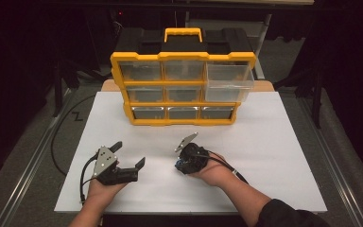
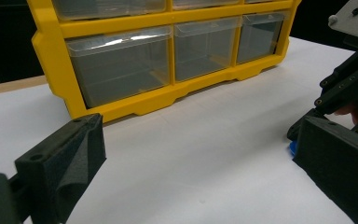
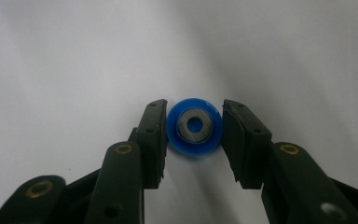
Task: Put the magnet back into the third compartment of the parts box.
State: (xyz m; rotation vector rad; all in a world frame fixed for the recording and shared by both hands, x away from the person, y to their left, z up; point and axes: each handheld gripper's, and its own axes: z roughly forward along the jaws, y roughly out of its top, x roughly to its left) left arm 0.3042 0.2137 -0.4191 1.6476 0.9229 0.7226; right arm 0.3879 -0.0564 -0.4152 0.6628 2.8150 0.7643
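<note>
Blue disc lies flat on the white surface between the right claw's jaws, which flank it closely without a firm clamp. Left claw stands apart, empty, near the yellow organizer.

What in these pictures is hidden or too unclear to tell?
- Blue disc: in the high view the right tongs and hand cover it; in the left gripper view a blue sliver peeks past the black jaw.
- Right gripper view: whether the pads already press the disc is unclear.
- Yellow drawer cabinet: drawer contents too dim and small in the high view; its top rows are cut off in the left gripper view.
- Left tongs: open, nothing between them.
</note>
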